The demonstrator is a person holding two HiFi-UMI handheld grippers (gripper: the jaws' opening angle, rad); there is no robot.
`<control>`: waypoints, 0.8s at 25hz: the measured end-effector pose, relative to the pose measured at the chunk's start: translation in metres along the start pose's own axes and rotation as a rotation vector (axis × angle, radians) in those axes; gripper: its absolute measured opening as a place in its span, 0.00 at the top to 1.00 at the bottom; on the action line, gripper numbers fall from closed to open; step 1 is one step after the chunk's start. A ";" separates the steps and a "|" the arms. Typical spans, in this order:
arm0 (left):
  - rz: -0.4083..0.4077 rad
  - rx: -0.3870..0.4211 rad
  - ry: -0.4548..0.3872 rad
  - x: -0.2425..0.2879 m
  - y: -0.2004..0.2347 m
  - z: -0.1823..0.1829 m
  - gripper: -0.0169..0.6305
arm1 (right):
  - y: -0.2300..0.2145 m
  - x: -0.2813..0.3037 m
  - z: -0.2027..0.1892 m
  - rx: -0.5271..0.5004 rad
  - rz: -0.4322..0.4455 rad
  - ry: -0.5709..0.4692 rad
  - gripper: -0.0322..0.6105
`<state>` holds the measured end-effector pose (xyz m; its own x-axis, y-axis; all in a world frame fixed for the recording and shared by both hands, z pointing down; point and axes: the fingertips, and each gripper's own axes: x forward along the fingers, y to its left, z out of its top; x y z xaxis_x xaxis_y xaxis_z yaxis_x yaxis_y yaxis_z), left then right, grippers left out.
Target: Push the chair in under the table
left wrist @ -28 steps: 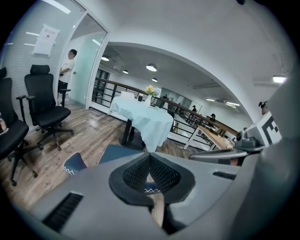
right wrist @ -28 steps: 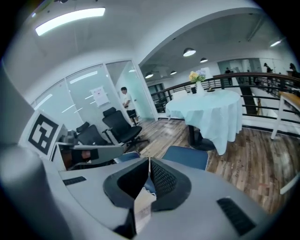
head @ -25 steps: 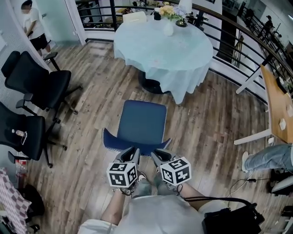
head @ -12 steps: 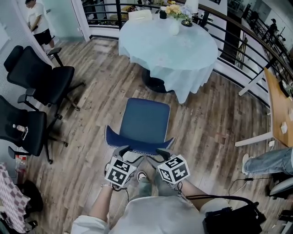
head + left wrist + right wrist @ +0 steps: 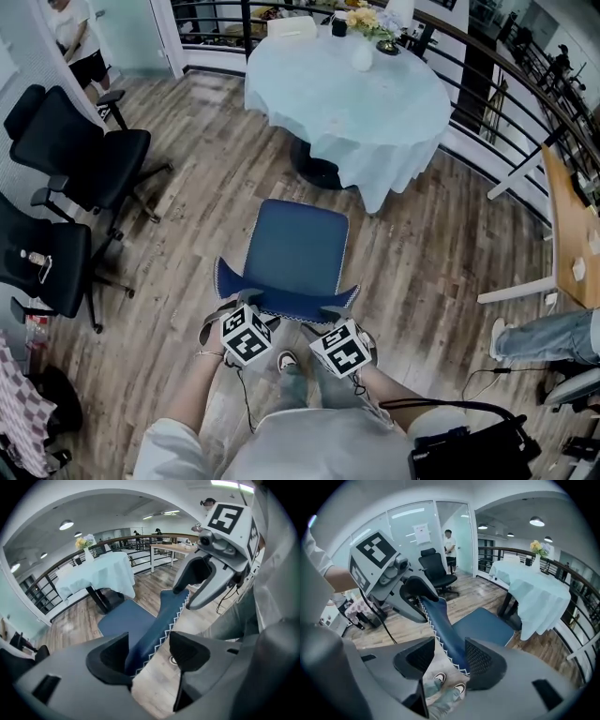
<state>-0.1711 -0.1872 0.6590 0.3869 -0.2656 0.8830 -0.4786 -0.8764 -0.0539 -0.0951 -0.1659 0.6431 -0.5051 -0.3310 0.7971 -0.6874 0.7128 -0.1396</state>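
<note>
A blue chair [image 5: 298, 246] stands on the wood floor, its seat facing a round table [image 5: 352, 89] under a pale blue cloth, with a gap of floor between them. Both grippers are at the top edge of its backrest [image 5: 281, 302]. My left gripper [image 5: 234, 306] is open, and the backrest edge [image 5: 164, 616] runs between its jaws [image 5: 147, 648]. The jaws of my right gripper [image 5: 339, 319] are opening. The backrest [image 5: 440, 625] passes between them [image 5: 445, 656], close against the right pad. A flower vase [image 5: 362, 56] stands on the table.
Two black office chairs [image 5: 84, 159] [image 5: 47, 267] stand at the left, and a person [image 5: 80, 37] is near the glass door. A railing [image 5: 487, 103] curves behind the table. At the right are a wooden desk [image 5: 572, 225] and someone's leg [image 5: 544, 337]. A black bag [image 5: 469, 450] lies by my feet.
Both grippers have come down onto the backrest's top edge and gone from shut to open. The left one has rolled. The chair has not visibly moved.
</note>
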 end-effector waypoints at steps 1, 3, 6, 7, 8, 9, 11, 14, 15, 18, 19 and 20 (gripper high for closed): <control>-0.008 -0.013 0.001 0.002 0.000 0.000 0.55 | -0.001 0.002 -0.001 0.009 -0.008 0.006 0.63; -0.016 -0.028 -0.001 0.002 0.000 0.000 0.55 | -0.003 0.005 -0.001 0.030 -0.004 0.004 0.63; -0.023 -0.034 0.000 0.003 0.002 0.001 0.55 | -0.005 0.006 -0.002 0.050 0.020 0.016 0.63; -0.027 -0.037 0.004 0.003 0.002 0.000 0.55 | -0.005 0.006 -0.002 0.054 0.027 0.020 0.63; -0.029 -0.039 0.007 0.004 0.002 0.000 0.55 | -0.004 0.007 -0.003 0.057 0.033 0.022 0.63; -0.029 -0.041 0.008 0.004 0.002 -0.001 0.55 | -0.004 0.007 -0.003 0.058 0.037 0.022 0.63; -0.023 -0.041 0.004 0.005 0.001 0.000 0.55 | -0.005 0.008 -0.004 0.059 0.042 0.019 0.63; -0.014 -0.039 -0.005 0.005 0.002 0.001 0.55 | -0.005 0.007 -0.004 0.063 0.057 0.015 0.63; -0.013 -0.039 -0.006 0.005 0.002 0.002 0.55 | -0.006 0.007 -0.004 0.065 0.062 0.016 0.63; -0.013 -0.042 0.000 0.006 0.003 0.007 0.55 | -0.011 0.006 -0.004 0.072 0.068 0.016 0.63; -0.015 -0.045 0.005 0.007 0.003 0.008 0.55 | -0.012 0.006 -0.004 0.075 0.073 0.014 0.63; -0.016 -0.047 0.007 0.007 0.004 0.009 0.55 | -0.014 0.006 -0.004 0.077 0.078 0.012 0.63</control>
<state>-0.1632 -0.1959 0.6614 0.3888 -0.2488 0.8871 -0.5094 -0.8603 -0.0181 -0.0870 -0.1755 0.6520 -0.5528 -0.2681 0.7890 -0.6841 0.6866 -0.2461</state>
